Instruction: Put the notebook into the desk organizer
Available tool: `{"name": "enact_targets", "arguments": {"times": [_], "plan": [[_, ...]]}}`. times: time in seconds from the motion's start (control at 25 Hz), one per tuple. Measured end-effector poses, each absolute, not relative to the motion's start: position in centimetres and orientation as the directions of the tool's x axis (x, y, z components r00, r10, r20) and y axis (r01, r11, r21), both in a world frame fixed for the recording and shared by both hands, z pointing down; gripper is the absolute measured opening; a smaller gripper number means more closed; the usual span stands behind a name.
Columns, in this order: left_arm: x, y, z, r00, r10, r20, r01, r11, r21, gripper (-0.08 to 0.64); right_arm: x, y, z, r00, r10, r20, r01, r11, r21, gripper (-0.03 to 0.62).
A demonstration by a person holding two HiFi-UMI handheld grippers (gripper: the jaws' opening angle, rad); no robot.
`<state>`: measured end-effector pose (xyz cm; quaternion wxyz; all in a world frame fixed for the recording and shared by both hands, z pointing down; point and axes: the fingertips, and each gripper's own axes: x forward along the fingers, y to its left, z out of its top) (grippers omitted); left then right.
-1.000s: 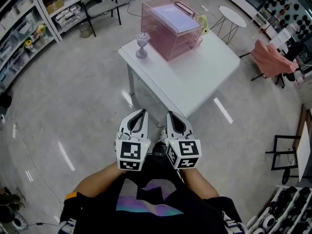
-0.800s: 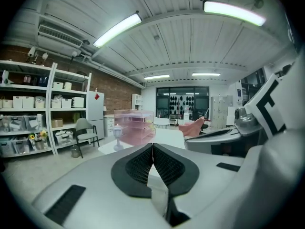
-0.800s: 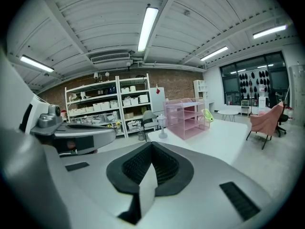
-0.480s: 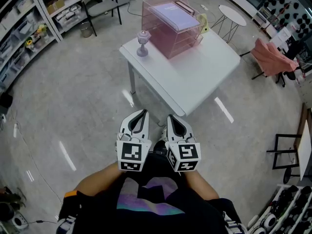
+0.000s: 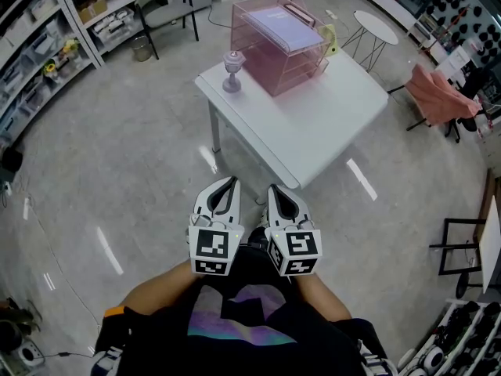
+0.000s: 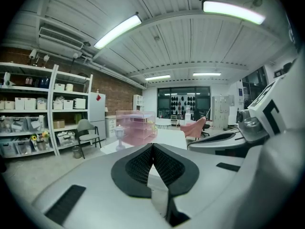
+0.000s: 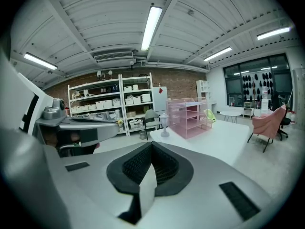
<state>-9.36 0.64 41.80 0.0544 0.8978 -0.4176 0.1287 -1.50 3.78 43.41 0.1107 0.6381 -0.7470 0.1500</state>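
Head view: notebook (image 5: 283, 27) in desk organizer (image 5: 293, 67)

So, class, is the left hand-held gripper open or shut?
Shut: the left hand-held gripper has its jaws pressed together, nothing between them.

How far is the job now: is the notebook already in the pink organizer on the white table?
Done, it seems: a pale notebook lies in the top tray of the pink organizer on the white table. In hand: nothing; the left claw and the right claw are both shut and empty, held close to the person's body, away from the table. Left: nothing visible.
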Motion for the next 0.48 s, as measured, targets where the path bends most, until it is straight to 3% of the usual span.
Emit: {"name": "enact_targets", "arguments": {"times": [0.48], "plan": [[-9.61, 0.31, 41.73, 0.610, -0.746, 0.269, -0.773, -0.635, -0.007, 0.009, -2.02, 3.26, 43.26, -0.180, -0.917, 0.356, -0.984, 0.161, -0.083, 0.015]]}}
